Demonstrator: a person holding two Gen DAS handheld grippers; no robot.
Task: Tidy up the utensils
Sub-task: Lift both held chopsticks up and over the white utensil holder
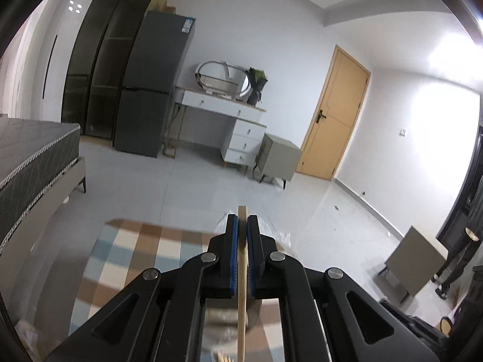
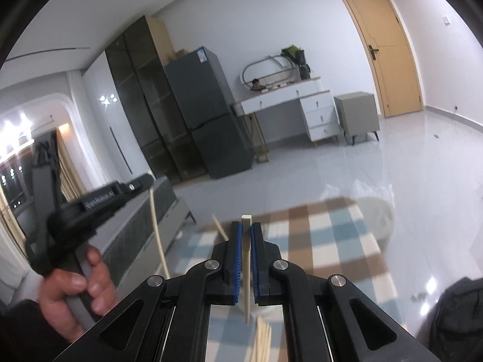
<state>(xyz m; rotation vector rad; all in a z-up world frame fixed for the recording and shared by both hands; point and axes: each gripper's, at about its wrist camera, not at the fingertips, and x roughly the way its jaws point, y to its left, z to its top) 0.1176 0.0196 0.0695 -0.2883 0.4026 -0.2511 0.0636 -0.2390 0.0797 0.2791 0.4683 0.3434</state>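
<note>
In the left wrist view my left gripper is shut on a thin wooden chopstick that runs lengthwise between the blue pads, its end poking out past the tips. My right gripper is shut on a pale cream chopstick, gripped the same way. The right wrist view also shows the left gripper at left, held by a hand, with its chopstick hanging down from the tips. A bundle of loose chopsticks lies below on the checked tablecloth. Both grippers are raised above the cloth.
A clear plastic bag lies at the cloth's far edge. Another stick juts up left of the right gripper. Around are a bed, a grey fridge, a white dresser, a nightstand and a person's legs at right.
</note>
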